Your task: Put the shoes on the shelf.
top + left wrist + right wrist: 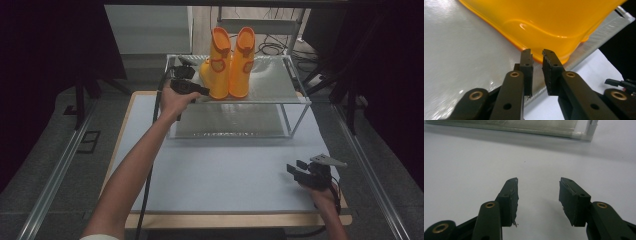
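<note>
Here the left gripper sits right at the toe of the near orange rain boot — jaws a narrow gap apart, holding nothing. The boot stands tall on the metal rack. The right gripper is wide open and empty, far off — low over the table.

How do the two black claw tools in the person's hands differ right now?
The left gripper is raised at the metal shelf, beside the orange rubber boots; the right gripper sits low over the pale table. The left's jaws are nearly closed on nothing; the right's gape wide. Both are black, two-jawed and hand-held.

Left gripper and right gripper: black two-jaw bodies with brass-coloured rivets; grey three-cornered plate atop the right gripper; black cable trailing.
</note>
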Demonstrator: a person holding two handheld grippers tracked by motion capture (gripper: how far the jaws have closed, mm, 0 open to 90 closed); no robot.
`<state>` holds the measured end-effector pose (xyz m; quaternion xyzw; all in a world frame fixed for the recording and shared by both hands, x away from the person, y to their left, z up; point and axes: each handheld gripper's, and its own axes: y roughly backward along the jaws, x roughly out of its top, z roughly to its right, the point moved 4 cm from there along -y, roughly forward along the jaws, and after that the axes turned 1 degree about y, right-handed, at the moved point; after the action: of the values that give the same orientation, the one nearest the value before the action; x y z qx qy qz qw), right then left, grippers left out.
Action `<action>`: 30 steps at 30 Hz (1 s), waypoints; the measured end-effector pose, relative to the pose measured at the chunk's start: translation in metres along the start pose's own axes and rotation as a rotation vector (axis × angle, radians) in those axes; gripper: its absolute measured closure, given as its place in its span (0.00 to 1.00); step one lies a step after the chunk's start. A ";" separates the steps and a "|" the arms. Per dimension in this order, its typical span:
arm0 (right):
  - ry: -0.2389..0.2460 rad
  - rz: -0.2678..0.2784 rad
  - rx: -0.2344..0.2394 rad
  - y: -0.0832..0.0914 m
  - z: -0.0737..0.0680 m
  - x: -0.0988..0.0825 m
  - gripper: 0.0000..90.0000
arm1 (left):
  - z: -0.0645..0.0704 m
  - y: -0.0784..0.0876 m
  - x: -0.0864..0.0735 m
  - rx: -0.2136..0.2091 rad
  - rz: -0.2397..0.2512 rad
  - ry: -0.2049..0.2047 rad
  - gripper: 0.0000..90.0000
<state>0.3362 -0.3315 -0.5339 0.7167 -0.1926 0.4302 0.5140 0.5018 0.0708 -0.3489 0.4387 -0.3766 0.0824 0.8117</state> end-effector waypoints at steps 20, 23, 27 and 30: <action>0.009 -0.012 0.008 -0.002 -0.005 0.000 0.55 | 0.006 0.041 -0.031 -0.048 0.027 -0.053 0.75; 0.012 -0.014 0.010 -0.003 -0.005 0.000 0.55 | 0.009 0.047 -0.038 -0.054 0.030 -0.062 0.76; 0.014 -0.010 0.014 -0.002 -0.005 0.000 0.55 | 0.012 0.057 -0.047 -0.070 0.043 -0.076 0.75; 0.016 -0.010 0.017 -0.002 -0.006 0.001 0.55 | 0.013 0.066 -0.055 -0.096 0.050 -0.086 0.74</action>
<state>0.3356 -0.3255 -0.5339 0.7186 -0.1812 0.4348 0.5116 0.4257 0.1115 -0.3392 0.3926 -0.4257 0.0656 0.8126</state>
